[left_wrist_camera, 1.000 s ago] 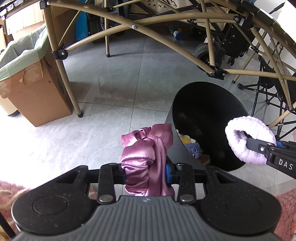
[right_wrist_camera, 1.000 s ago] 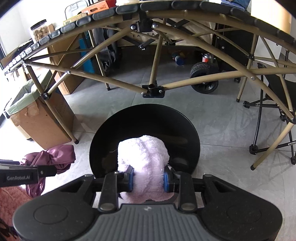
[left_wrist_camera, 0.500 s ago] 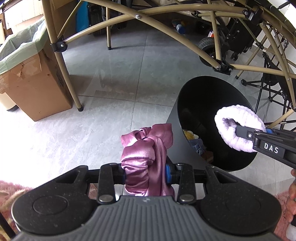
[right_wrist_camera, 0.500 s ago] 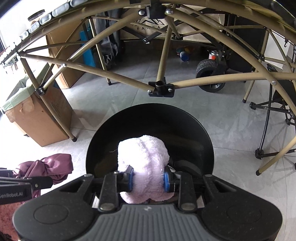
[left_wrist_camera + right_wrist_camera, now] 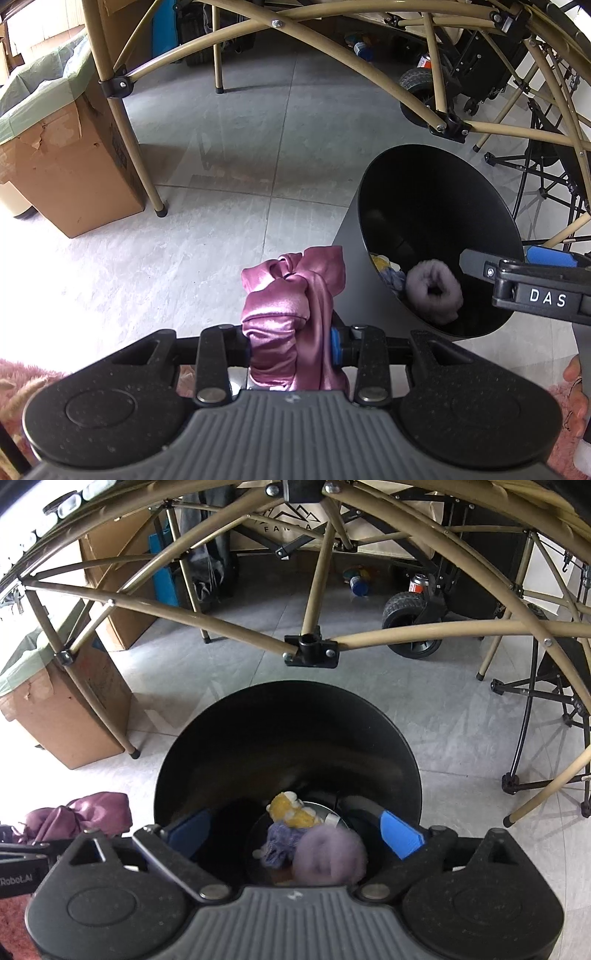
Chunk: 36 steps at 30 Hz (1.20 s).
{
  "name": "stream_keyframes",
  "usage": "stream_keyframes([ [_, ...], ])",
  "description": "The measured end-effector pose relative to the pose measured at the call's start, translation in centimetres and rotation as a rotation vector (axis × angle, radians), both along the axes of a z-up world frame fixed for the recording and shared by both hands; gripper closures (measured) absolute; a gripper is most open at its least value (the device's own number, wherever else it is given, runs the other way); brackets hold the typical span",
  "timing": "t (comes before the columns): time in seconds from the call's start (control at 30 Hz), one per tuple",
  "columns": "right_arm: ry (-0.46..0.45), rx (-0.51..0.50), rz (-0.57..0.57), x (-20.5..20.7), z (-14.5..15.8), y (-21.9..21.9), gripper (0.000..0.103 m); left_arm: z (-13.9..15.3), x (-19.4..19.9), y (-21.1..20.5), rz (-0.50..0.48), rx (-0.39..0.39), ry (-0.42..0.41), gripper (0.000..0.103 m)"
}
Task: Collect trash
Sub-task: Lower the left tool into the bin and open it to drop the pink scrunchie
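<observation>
One black bin (image 5: 288, 738) on tiled floor (image 5: 221, 177). Right gripper (image 5: 295, 834) over bin mouth, fingers just sprung wide apart, nothing between them. One fluffy lilac scrunchie (image 5: 328, 856) blurred inside bin, beside one yellow item (image 5: 291, 810) and one blue-violet item (image 5: 280, 843). Left gripper (image 5: 291, 339) fingers clamped on one pink satin cloth (image 5: 291, 295), just beside bin. One cardboard box (image 5: 70, 158) well apart.

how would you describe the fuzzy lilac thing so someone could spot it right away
Find the round black bin on the grey tiled floor, beneath the tan folding frame. Inside it, below the open right gripper, lies the fuzzy lilac ring. Unlike the yellow plush and darker purple scrap beside it, it is pale, rounded, with a central hole.
</observation>
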State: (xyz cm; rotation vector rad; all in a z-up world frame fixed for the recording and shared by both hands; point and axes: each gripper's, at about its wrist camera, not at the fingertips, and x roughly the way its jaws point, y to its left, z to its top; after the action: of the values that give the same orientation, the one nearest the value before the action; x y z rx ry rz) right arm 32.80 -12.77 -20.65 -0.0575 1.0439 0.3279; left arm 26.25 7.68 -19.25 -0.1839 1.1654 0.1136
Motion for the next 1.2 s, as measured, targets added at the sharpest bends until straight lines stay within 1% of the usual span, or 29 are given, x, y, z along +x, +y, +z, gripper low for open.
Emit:
stream_keyframes([
  [0.03, 0.000, 0.000, 0.001, 0.0, 0.0, 0.0, 0.000, 0.0, 0.0, 0.0, 0.000, 0.000, 0.000, 0.067],
  [0.53, -0.007, 0.016, -0.017, -0.1, 0.3, -0.7, 0.000, 0.1, -0.1, 0.0, -0.003, 0.001, -0.006, 0.067],
  [0.73, -0.028, 0.023, -0.019, -0.4, 0.9, -0.9, 0.000, 0.7, -0.4, -0.2, -0.009, 0.002, -0.029, 0.067],
  [0.93, -0.061, 0.042, -0.038, -0.9, 2.0, -1.9, 0.000, 1.7, -0.6, -0.9, -0.025, 0.023, -0.061, 0.067],
  [1.07, -0.086, 0.058, -0.062, -1.4, 2.8, -3.0, 0.000, 2.4, -0.7, -2.0, -0.049, 0.035, -0.086, 0.067],
  [1.2, -0.107, 0.072, -0.096, -1.7, 3.5, -4.5, 0.000, 3.0, -0.7, -3.5, -0.077, 0.065, -0.114, 0.067],
])
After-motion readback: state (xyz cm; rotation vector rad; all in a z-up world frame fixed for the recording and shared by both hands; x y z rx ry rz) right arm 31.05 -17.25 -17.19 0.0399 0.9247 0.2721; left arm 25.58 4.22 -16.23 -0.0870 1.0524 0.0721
